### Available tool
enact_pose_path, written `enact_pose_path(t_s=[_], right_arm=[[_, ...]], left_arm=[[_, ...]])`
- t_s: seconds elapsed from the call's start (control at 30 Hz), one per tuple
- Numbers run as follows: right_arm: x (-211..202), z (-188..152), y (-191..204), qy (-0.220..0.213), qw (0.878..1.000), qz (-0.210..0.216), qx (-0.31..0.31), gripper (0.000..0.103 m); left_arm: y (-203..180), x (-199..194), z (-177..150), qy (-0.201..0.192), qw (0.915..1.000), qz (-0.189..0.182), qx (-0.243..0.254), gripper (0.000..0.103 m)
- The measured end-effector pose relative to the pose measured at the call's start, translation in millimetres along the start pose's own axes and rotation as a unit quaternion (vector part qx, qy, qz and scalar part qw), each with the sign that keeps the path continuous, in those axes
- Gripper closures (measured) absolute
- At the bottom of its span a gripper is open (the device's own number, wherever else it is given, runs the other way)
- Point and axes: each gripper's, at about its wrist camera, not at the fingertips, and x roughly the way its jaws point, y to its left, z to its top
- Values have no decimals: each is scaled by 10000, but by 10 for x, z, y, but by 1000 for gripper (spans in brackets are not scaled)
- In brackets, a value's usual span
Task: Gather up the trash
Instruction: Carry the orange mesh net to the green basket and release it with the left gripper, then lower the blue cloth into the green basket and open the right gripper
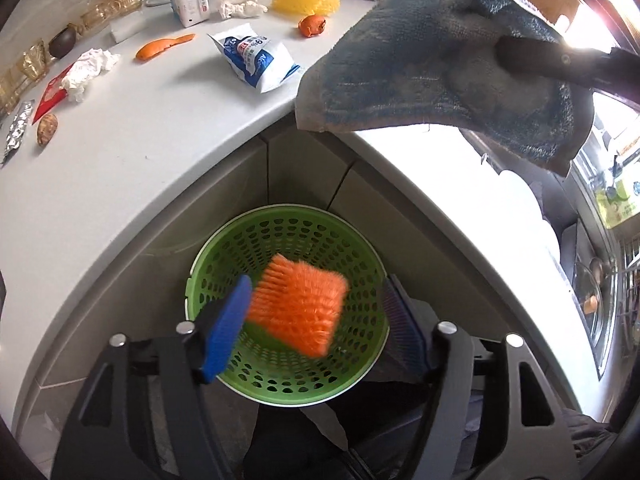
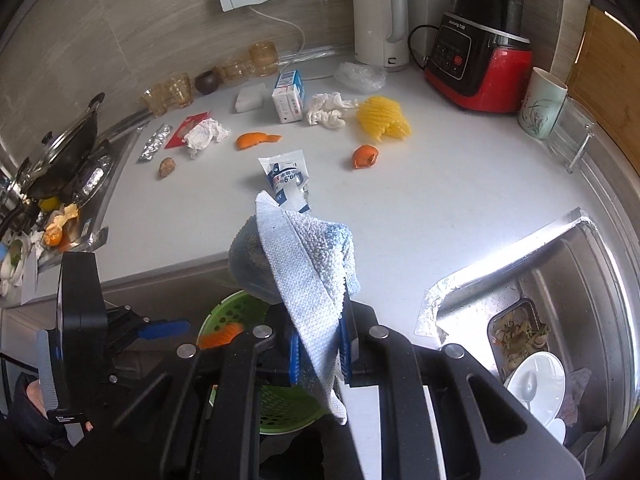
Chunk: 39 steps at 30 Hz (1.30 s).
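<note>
Left gripper point(image 1: 316, 334) jaws apart above green basket point(image 1: 224, 256); orange scrub pad point(image 1: 298, 304) loose between them, light, soft. Right gripper point(image 2: 320, 354) clamps limp cloth point(image 2: 308, 264). Crumpled tissue point(image 2: 206, 134) on counter point(image 2: 460, 184): pinch its bulk.

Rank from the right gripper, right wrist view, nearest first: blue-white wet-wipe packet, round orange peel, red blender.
1. Wet-wipe packet, counter, just past the cloth held by the right gripper.
2. Round orange peel, farther, right.
3. Red blender, back right.
</note>
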Motion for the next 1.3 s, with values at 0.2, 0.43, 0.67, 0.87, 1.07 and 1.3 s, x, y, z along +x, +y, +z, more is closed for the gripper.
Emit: enact_pose_path(t_s=[0.2, 0.43, 0.67, 0.87, 1.07, 1.3], right_arm=[[13, -26, 33, 28, 9992, 259, -308, 88], [28, -204, 241, 261, 9945, 628, -801, 87], [274, -466, 577, 633, 9849, 937, -1310, 38], [305, -477, 751, 479, 9842, 889, -1452, 22], [223, -245, 700, 210, 9912, 804, -1032, 13], [292, 48, 614, -68, 9980, 356, -514, 6]], left_arm=[[34, -157, 27, -196, 9991, 204, -320, 23], [438, -597, -4, -689, 9871, 872, -1151, 17], [746, -884, -132, -948, 9713, 1309, -1748, 16], [812, -944, -239, -962, 9639, 1468, -2002, 16], [981, -1056, -278, -1055, 9613, 1471, -2075, 16], [1398, -1067, -124, -1139, 9608, 1421, -2089, 16]])
